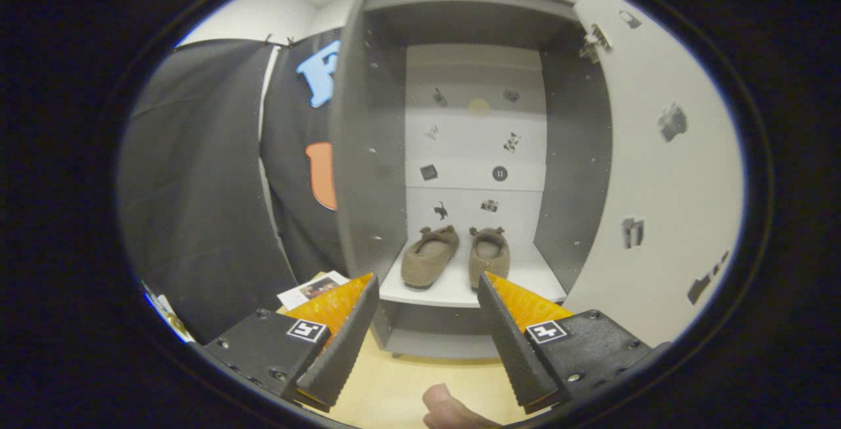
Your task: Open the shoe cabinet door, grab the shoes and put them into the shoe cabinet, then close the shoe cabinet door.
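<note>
Brown shoes, two; hand-held gripper agape.

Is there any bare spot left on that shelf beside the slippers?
Yes. The shelf lies bare between the right slipper and the cabinet's right wall, and along its front edge. The left slipper sits close to the left wall: crowded there. The open gripper hangs before the shelf.
</note>
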Available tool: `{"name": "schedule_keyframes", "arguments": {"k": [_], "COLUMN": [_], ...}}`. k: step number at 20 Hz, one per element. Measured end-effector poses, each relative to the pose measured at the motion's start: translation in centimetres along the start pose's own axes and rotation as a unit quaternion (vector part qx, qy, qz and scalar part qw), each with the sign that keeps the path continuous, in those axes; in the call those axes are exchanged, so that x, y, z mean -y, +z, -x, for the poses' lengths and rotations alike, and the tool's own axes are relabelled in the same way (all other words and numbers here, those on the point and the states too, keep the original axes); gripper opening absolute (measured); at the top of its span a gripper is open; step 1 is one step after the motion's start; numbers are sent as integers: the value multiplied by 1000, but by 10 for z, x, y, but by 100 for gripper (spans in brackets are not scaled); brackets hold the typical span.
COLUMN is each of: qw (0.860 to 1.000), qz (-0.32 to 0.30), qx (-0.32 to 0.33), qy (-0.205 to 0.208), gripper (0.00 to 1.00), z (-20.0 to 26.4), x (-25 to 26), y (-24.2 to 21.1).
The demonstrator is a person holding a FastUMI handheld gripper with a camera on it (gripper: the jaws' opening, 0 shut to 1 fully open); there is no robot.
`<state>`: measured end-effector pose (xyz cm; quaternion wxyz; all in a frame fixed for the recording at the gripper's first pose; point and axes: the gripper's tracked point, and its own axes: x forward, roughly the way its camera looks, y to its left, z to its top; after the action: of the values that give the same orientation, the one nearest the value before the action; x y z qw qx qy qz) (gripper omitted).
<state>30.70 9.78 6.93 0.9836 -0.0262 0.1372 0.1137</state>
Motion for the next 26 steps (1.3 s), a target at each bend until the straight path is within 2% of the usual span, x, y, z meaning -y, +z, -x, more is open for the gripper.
{"name": "schedule_keyframes", "arguments": {"k": [2, 8, 11, 13, 16, 21, 24, 26], "qw": [1000, 995, 994, 994, 991, 984, 983, 984], "qz": [21, 53, 47, 44, 38, 13, -17, -11], "qx": [24, 76, 97, 100, 125, 151, 157, 154], "qy": [0, -36, -23, -19, -42, -93, -91, -92], "gripper": [99, 100, 100, 100, 100, 100, 100, 100], "z": [47, 184, 251, 288, 334, 366, 349, 321], "x": [-3, 36, 56, 78, 128, 217, 268, 310], "y": [3, -4, -18, -31, -41, -77, -97, -117]}}
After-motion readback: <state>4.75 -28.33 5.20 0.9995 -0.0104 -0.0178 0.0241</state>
